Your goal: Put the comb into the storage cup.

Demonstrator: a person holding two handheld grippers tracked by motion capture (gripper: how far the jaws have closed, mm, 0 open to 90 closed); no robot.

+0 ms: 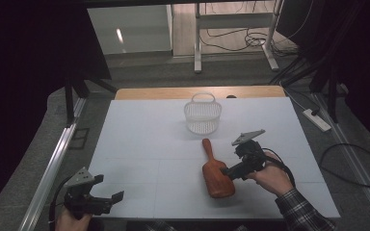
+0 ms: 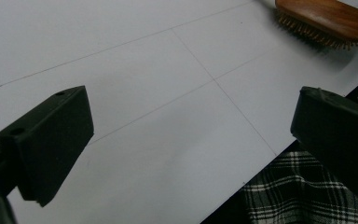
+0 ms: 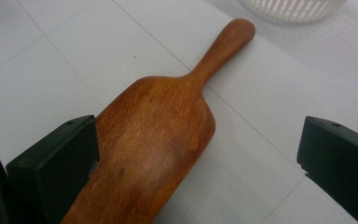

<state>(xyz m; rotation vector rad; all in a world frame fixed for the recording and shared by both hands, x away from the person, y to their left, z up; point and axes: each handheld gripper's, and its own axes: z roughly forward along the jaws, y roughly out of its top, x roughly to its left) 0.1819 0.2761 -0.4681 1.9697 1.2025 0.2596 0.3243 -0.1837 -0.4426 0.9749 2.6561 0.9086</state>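
A wooden hairbrush (image 1: 215,172) lies back-up on the white mat (image 1: 149,144), handle pointing toward the far side. My right gripper (image 1: 228,172) is low at the brush's right side. In the right gripper view it (image 3: 200,135) is open, with the brush (image 3: 158,140) lying between the jaws, the left jaw close against its edge and the right jaw well apart from it. My left gripper (image 1: 111,188) hovers at the mat's front left corner; in its own view it (image 2: 191,116) is open with nothing between the jaws. The brush (image 2: 326,16) shows its bristles far off.
A white perforated basket (image 1: 202,115) with a handle stands at the back middle of the mat, and its rim (image 3: 293,7) shows beyond the brush handle. A plaid sleeve (image 2: 298,191) lies at the mat's front edge. Cables and a power strip (image 1: 318,119) lie on the floor to the right.
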